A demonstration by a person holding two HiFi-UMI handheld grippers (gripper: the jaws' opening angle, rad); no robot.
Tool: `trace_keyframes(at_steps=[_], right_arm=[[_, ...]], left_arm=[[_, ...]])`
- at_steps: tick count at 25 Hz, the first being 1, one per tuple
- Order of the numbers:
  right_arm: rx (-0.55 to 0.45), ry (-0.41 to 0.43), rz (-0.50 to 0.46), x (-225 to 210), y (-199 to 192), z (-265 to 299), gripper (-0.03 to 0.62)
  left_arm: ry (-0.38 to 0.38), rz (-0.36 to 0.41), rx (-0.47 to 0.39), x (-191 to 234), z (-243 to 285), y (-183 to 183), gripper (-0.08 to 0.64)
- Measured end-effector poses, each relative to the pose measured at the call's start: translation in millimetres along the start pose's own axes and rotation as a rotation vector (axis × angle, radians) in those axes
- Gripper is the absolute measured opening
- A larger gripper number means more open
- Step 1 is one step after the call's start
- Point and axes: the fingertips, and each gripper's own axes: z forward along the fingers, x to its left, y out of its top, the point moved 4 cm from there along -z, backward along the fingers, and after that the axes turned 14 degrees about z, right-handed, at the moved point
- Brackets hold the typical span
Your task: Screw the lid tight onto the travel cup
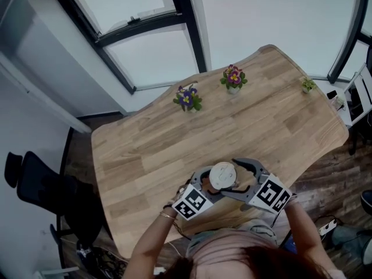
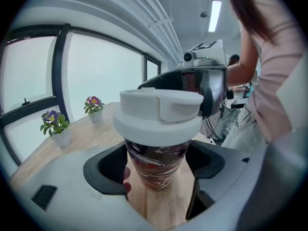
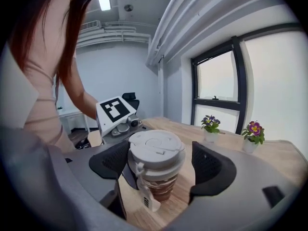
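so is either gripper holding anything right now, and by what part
The left gripper grips the travel cup by its body, just under the lid. The right gripper straddles the lid, jaws apart, holding nothing.

Table (image 1: 145,156) middle and left lie open — you can pass freely there. Far edge is blocked by the purple-flower pot (image 1: 187,99), the pink-flower pot (image 1: 233,80) and, at the far right corner, the small green plant (image 1: 307,85). Near edge is tight — left gripper (image 2: 159,173) clamps the travel cup (image 3: 161,189), and right gripper (image 3: 161,166) straddles the lid (image 1: 223,175) with a slim gap at one pad.
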Motion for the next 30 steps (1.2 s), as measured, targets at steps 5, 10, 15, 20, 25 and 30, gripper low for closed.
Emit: trace_keyframes(at_steps=[5, 10, 15, 20, 25, 30], right_arm=[[0.012, 0.047, 0.006, 2, 1, 7, 0.370], [-0.039, -0.062, 0.044, 2, 1, 9, 0.369], [-0.098, -0.216, 0.103, 1, -1, 9, 0.370], [-0.095, -0.286, 0.162, 2, -9, 10, 0.369], [0.036, -0.192, 0.109, 7, -15, 7, 0.370], [0.068, -0.119, 0.098, 3, -9, 6, 0.370]], left_arm=[[-0.041, 0.020, 0.007, 2, -4, -4, 0.370], [0.001, -0.005, -0.007, 6, -3, -5, 0.370], [0.088, -0.069, -0.028, 7, 0, -4, 0.370], [0.098, -0.076, -0.036, 7, 1, -6, 0.370], [-0.054, 0.014, -0.030, 7, -4, -7, 0.370], [-0.147, 0.079, -0.017, 8, -5, -8, 0.370]])
